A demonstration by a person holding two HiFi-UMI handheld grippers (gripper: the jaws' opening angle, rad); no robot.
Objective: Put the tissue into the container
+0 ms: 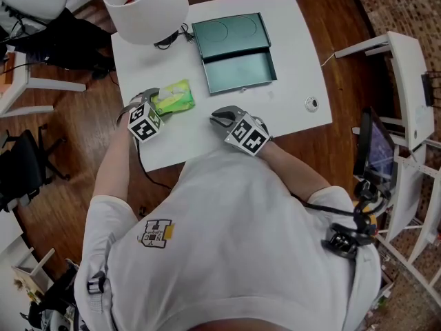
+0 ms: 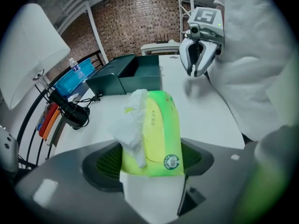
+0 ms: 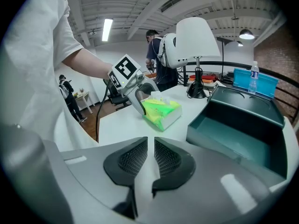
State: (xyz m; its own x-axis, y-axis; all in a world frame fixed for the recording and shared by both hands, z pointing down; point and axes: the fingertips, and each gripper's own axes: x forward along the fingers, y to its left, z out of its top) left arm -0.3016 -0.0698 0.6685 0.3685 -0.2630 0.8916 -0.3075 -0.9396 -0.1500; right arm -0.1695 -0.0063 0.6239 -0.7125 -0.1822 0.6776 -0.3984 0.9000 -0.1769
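Running along left gripper (image 2: pixel 152 161) jaws: tissue pack (image 2: pixel 161 125) long axis.

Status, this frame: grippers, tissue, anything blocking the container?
Left gripper clamped on green tissue pack, resting on white table. Right gripper shut, empty. Teal open container ahead, nothing between.

Green tissue pack (image 2: pixel 158 132) in left gripper (image 2: pixel 152 158)

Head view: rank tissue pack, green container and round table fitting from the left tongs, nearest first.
1. tissue pack, between the left tongs.
2. green container, farther back, to the right.
3. round table fitting, far right edge.
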